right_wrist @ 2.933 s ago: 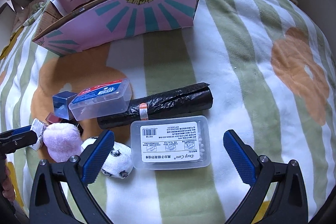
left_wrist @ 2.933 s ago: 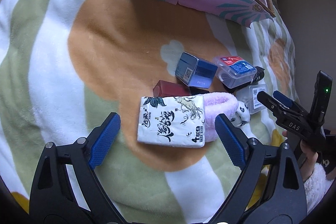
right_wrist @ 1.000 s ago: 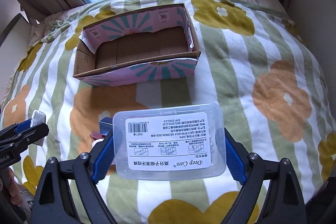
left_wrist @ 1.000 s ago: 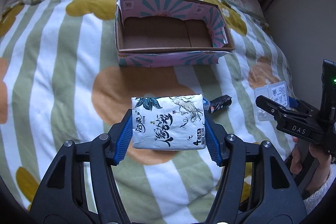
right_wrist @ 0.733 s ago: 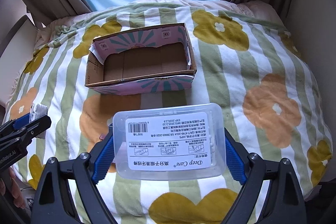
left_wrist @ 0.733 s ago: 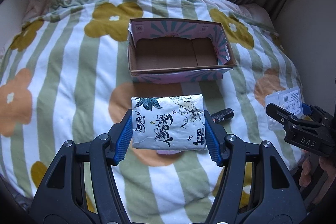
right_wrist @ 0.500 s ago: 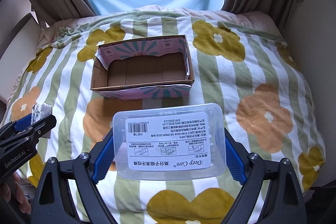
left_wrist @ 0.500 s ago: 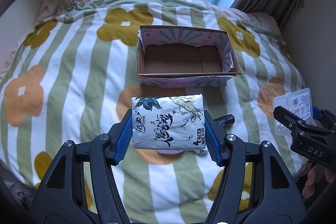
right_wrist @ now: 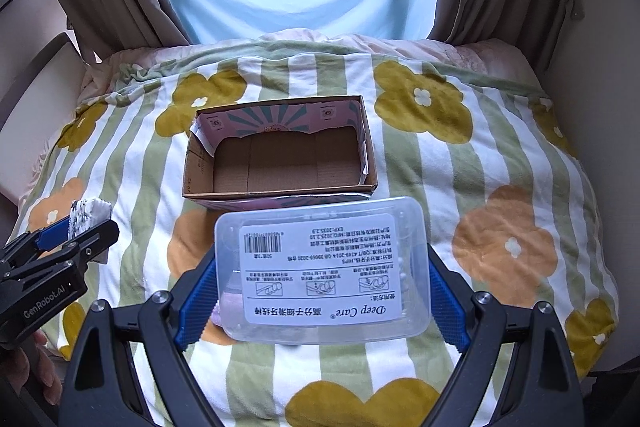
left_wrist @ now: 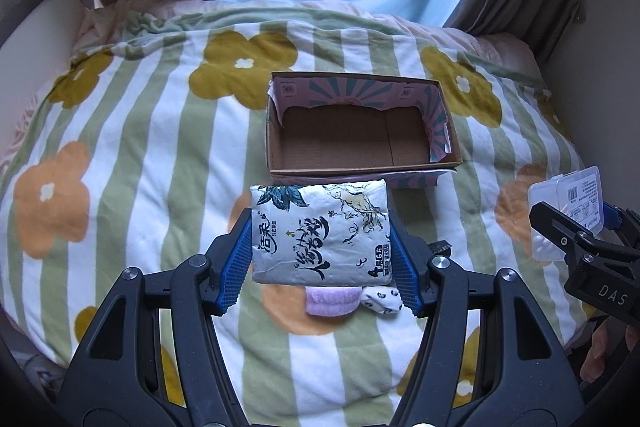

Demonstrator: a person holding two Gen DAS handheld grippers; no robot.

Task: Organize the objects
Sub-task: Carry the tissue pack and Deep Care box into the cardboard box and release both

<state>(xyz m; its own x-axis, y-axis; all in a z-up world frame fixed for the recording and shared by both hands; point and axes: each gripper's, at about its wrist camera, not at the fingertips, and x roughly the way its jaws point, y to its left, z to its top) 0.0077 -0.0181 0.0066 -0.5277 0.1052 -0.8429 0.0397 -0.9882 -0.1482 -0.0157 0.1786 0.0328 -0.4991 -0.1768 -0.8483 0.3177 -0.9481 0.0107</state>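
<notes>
My left gripper (left_wrist: 320,259) is shut on a white tissue pack (left_wrist: 320,233) with black ink drawings, held high above the bed. My right gripper (right_wrist: 322,291) is shut on a clear plastic floss-pick box (right_wrist: 320,267) with a white label, also held high. The open, empty cardboard box (left_wrist: 360,131) with pink sunburst sides sits on the blanket ahead of both grippers; it also shows in the right wrist view (right_wrist: 280,159). The right gripper (left_wrist: 576,231) with its clear box shows at the right edge of the left wrist view. The left gripper (right_wrist: 76,231) shows at the left of the right wrist view.
A pink fuzzy item (left_wrist: 332,301) and a black-and-white spotted one (left_wrist: 382,299) lie on the striped flower blanket (left_wrist: 160,147) below the tissue pack. A black roll's end (left_wrist: 440,247) peeks out at its right. Curtains and a window stand beyond the bed.
Both grippers closed on their objects and lifted them well above the bed. Over the last second both kept rising, so the cardboard box looks smaller and farther below.
</notes>
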